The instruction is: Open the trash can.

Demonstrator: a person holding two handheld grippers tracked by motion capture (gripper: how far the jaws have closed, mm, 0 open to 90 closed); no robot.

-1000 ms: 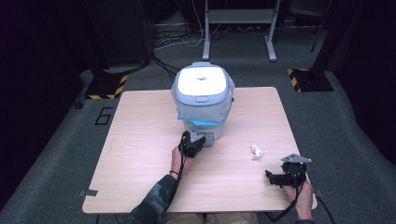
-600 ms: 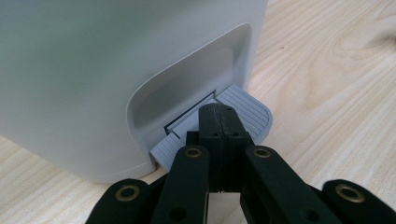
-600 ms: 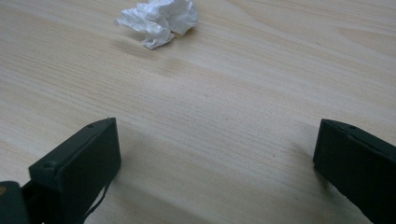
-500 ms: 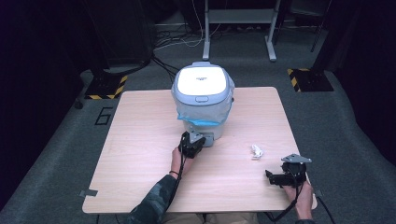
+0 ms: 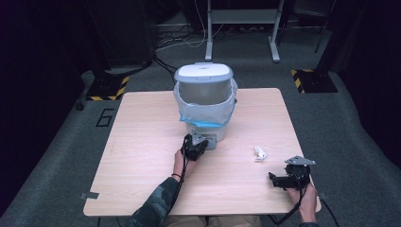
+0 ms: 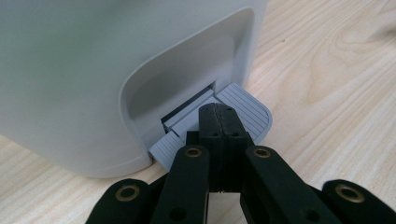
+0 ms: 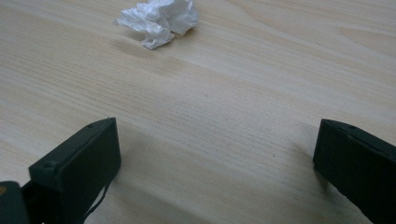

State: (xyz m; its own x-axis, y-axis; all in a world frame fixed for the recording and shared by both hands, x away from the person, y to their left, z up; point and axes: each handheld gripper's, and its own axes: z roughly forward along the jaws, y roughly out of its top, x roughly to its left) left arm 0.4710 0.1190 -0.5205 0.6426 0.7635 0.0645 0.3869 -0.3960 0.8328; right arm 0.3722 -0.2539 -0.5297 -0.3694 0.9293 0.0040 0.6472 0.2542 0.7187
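lid (image 5: 204, 74) now raised, fingers (image 6: 218, 122) on pedal (image 6: 243, 108)

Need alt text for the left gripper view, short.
The left gripper, jaws shut together, presses down on the grey ribbed pedal at the foot of a white bin. The bin stands on a light wooden table.

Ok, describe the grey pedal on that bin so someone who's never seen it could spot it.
Find the white bin with the blue liner at the table's far middle. At its base, facing the person, a ribbed grey pedal juts from a recess, under the shut left gripper.
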